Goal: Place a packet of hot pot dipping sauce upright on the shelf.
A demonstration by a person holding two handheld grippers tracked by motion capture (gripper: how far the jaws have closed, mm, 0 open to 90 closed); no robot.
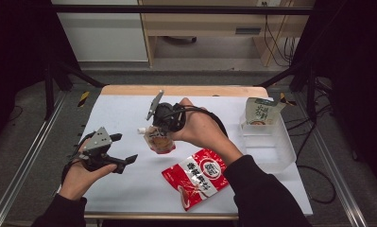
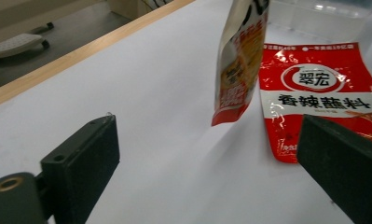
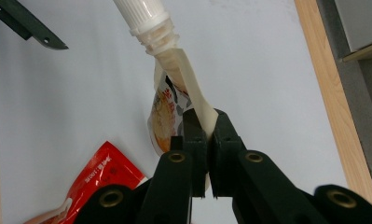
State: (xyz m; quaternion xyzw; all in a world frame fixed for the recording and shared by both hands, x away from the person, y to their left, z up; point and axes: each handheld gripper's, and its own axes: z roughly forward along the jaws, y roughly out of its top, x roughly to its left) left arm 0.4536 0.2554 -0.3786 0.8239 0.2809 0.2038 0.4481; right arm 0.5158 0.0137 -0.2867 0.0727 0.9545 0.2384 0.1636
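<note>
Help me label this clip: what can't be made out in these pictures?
- Spouted pouch, high view: its top edge is hidden by the right gripper.
- Red sachet, left gripper view: a corner sits behind a black jaw.
- Green-and-white pouch in the clear bin: print too small to read.

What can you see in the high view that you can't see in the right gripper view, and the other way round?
The high view alone takes in the clear plastic bin with a green-and-white packet in it, the person's hands and the open left tool. The right gripper view alone gives a close look at the spout pouch's white cap and the right tool pinching the pouch's top edge. Both include the spout pouch, the red packet and the white table.
</note>
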